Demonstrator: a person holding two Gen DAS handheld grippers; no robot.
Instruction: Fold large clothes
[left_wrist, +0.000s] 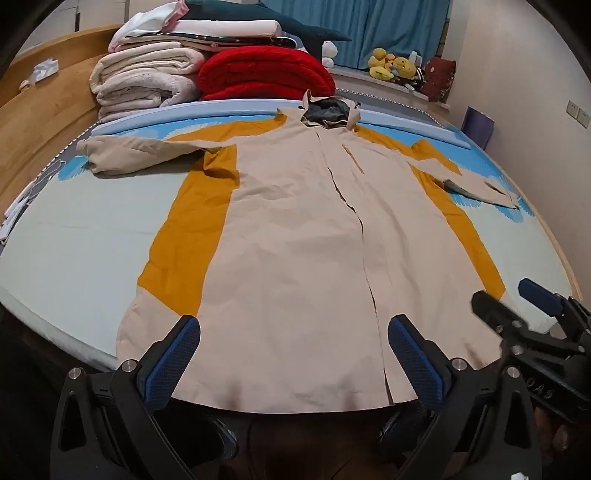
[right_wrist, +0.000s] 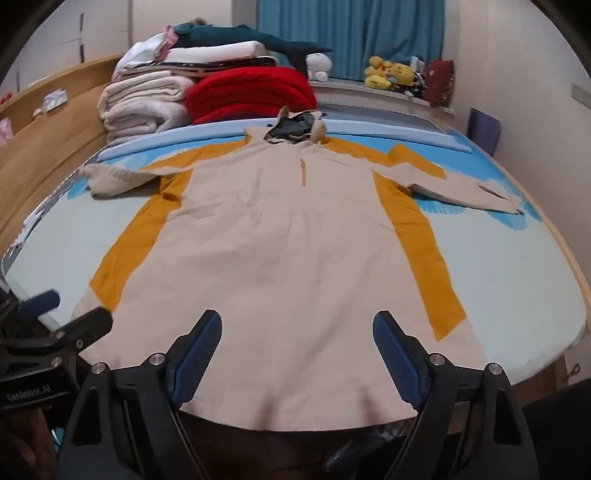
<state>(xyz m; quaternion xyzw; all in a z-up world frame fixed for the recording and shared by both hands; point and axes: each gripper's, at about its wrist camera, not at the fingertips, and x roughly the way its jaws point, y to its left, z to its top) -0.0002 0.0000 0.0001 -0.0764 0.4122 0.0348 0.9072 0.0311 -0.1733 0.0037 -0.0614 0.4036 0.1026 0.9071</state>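
Observation:
A long beige coat (left_wrist: 295, 229) with mustard side panels and a grey-lined hood lies spread flat, front up, on the bed; it also shows in the right wrist view (right_wrist: 280, 236). Both sleeves stretch outward. My left gripper (left_wrist: 293, 328) is open and empty, hovering over the hem's left half. My right gripper (right_wrist: 297, 325) is open and empty above the hem's right half. The right gripper shows in the left wrist view (left_wrist: 506, 299) at the hem's right corner. The left gripper shows in the right wrist view (right_wrist: 74, 312) at the hem's left corner.
The bed sheet (left_wrist: 81, 236) is pale blue. Folded white blankets (left_wrist: 144, 81) and a red blanket (left_wrist: 262, 74) are stacked at the head. A wooden headboard (left_wrist: 33, 122) runs along the left. Plush toys (left_wrist: 391, 64) sit on the window ledge.

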